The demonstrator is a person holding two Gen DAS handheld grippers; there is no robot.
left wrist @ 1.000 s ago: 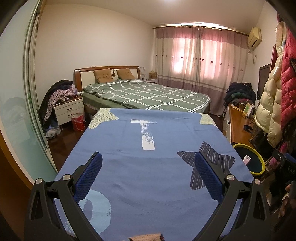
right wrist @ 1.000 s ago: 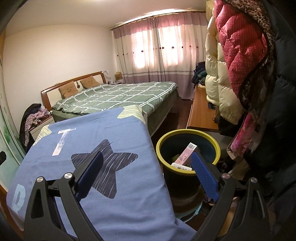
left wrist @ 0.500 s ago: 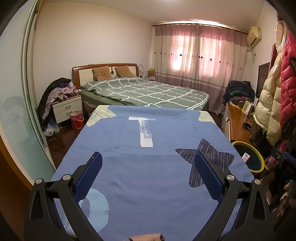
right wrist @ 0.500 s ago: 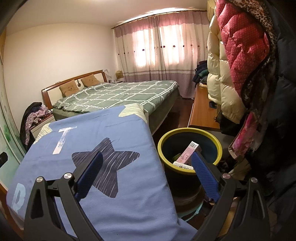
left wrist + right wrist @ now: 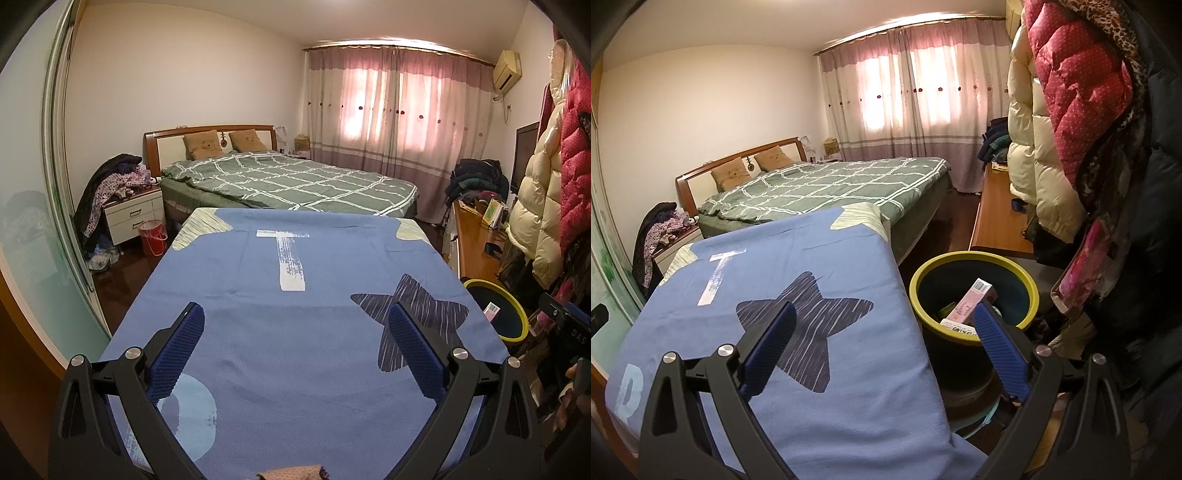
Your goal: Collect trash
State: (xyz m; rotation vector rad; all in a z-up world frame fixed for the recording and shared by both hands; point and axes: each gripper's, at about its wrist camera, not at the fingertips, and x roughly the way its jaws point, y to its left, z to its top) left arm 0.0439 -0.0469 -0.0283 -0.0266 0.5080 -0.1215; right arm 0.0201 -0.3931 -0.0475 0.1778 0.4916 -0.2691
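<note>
A dark bin with a yellow rim [image 5: 975, 258] [image 5: 511, 301] stands on the floor right of the blue-covered table [image 5: 295, 325] [image 5: 798, 258]. Inside it lean a pink and white carton [image 5: 973, 301] and some other packaging. My right gripper [image 5: 884, 325] hovers open over the table's right edge, its right finger in front of the bin's near rim, nothing between the fingers. My left gripper [image 5: 295, 328] stands open above the blue cloth, empty. A scrap of patterned fabric [image 5: 291, 472] shows at the bottom edge of the left wrist view.
A bed with a green checked cover [image 5: 295, 184] lies beyond the table. Puffy coats [image 5: 1071, 110] hang close on the right above a wooden bench [image 5: 997, 221]. A red bucket [image 5: 151, 236] and a nightstand piled with clothes [image 5: 129, 206] stand at left. A hand [image 5: 572, 391] holds a device at far right.
Both views have shifted slightly: the table and bin sit a touch lower and closer. Both grippers stay open and empty.
</note>
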